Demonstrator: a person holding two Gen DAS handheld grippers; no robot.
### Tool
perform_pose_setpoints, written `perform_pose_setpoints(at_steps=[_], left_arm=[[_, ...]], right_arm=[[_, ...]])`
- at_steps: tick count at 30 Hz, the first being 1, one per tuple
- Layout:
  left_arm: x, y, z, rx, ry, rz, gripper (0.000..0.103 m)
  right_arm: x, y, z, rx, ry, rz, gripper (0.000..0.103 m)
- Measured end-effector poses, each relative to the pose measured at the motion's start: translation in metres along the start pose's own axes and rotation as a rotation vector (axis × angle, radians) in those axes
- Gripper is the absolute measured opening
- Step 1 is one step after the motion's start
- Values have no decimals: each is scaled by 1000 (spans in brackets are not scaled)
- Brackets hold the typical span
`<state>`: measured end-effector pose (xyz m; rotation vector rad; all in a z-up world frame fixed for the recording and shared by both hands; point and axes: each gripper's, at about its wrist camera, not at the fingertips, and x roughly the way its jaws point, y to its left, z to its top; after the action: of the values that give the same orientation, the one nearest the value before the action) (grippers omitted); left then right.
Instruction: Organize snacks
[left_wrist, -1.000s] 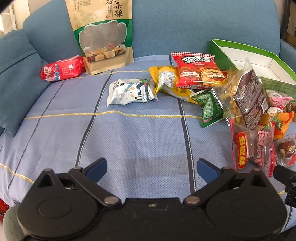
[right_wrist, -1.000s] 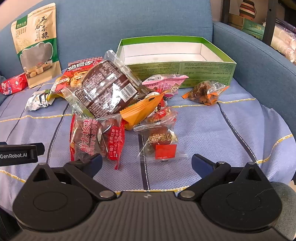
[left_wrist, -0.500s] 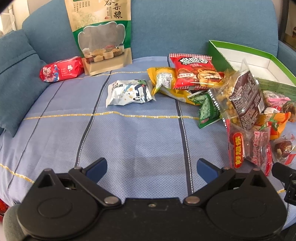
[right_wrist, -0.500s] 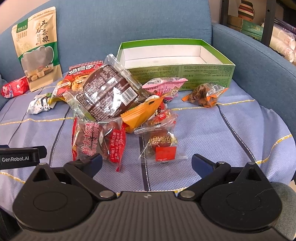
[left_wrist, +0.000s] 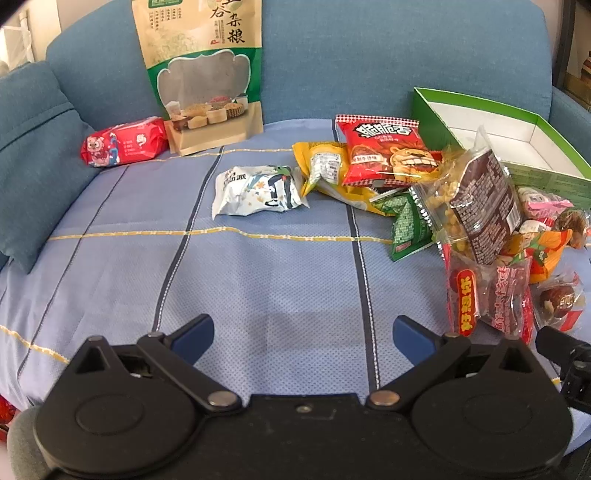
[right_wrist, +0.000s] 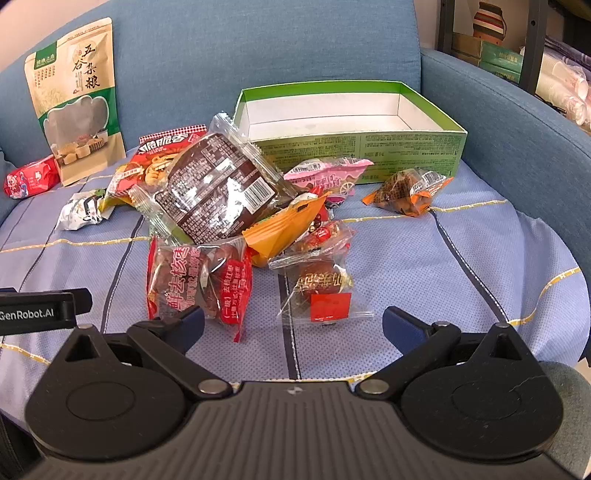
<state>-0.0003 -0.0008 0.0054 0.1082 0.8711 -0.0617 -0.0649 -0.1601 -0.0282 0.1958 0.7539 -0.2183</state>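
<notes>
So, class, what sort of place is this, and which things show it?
Probably a living room: a blue sofa with a cushion, a striped cloth spread over its seat, and storage shelves beside it.

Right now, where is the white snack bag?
In the left wrist view the white bag lies alone on the blue cloth, left of the yellow bag and the pile, in front of the tall pouch.

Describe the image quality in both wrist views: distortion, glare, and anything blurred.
Left wrist view: fisheye bends the sofa back, dark corners vignette, and the tall grain pouch is cropped at the top. Right wrist view: glare glints on the clear brown cake wrapper, while the green box stays sharp; shelves at far right look overexposed. Both grippers, left and right, are open and in focus.
</notes>
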Motion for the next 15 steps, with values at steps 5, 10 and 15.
perform_pose_setpoints(at_steps=[5,10,15], left_arm=[[-1,0,0,3,0,-6,103],[-3,1,-1,6,-3,-12,103],[-5,2,0,8,-8,-17,103]], right_arm=[[-1,0,0,0,-3,1,103],[-2,-1,0,-2,-9,1,103],[-2,-1,0,2,-12,0,103]])
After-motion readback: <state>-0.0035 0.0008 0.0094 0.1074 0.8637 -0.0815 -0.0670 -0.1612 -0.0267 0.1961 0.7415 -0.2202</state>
